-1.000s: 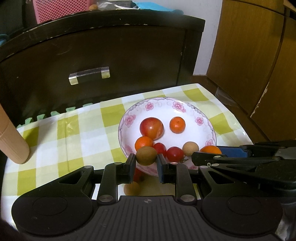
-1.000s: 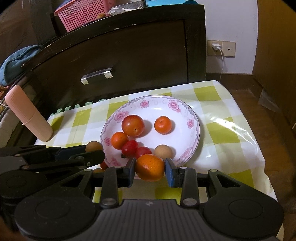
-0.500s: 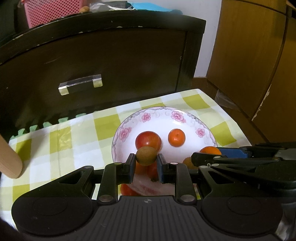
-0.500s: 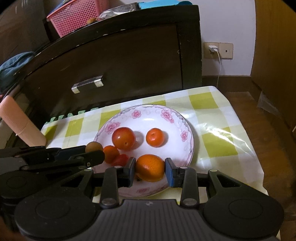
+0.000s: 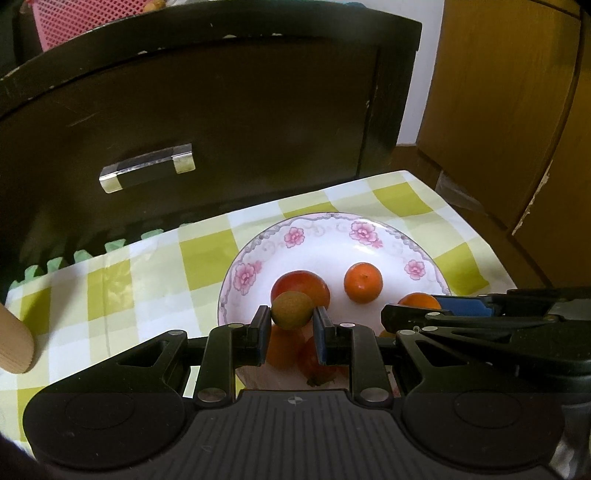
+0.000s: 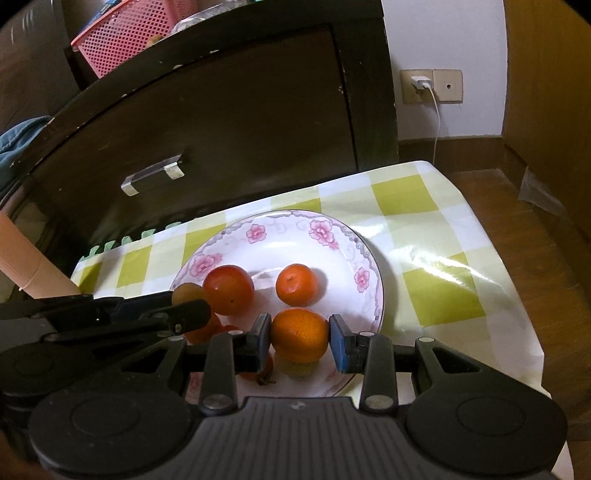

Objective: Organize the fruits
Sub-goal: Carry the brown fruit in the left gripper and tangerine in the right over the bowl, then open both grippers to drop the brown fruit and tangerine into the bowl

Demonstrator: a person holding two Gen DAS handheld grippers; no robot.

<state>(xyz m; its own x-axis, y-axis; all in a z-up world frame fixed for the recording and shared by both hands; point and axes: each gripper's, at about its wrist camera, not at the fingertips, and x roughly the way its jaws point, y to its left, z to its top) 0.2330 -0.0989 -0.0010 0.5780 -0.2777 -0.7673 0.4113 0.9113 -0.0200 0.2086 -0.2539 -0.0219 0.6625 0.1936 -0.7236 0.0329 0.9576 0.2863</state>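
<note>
Left gripper (image 5: 291, 326), jaws narrow, clamps a small brown-green round fruit (image 5: 291, 309) above the near-left part of the floral plate (image 5: 325, 230). Right gripper (image 6: 300, 338), jaws slightly wider, clamps an orange (image 6: 300, 334) above the plate's near edge. In the left wrist view the right gripper enters from the right as a dark linkage, with only the top of its orange showing; in the right wrist view the left gripper enters from the left and covers most of the brown-green fruit.

On the plate: a large red fruit (image 6: 229, 289) left of centre and a small orange citrus (image 6: 296, 284) right of centre, apart from each other. Nearer fruits are largely hidden behind the gripper fingers: an orange one and a red one with a green calyx in the left wrist view, and a pale one beneath the held orange in the right wrist view; their kinds cannot be told.

The plate stands on a green-and-white checked tablecloth (image 6: 424, 206), towards its far edge, in front of a dark cabinet (image 5: 221, 110) with a clear handle (image 5: 146, 172). A pink basket (image 6: 125, 33) on the cabinet is cut off by the frame. A pale cylinder (image 5: 13, 343) at the cloth's left edge is partly out of view. A wall socket (image 6: 430, 85) holds a white charger. No legible writing appears.
</note>
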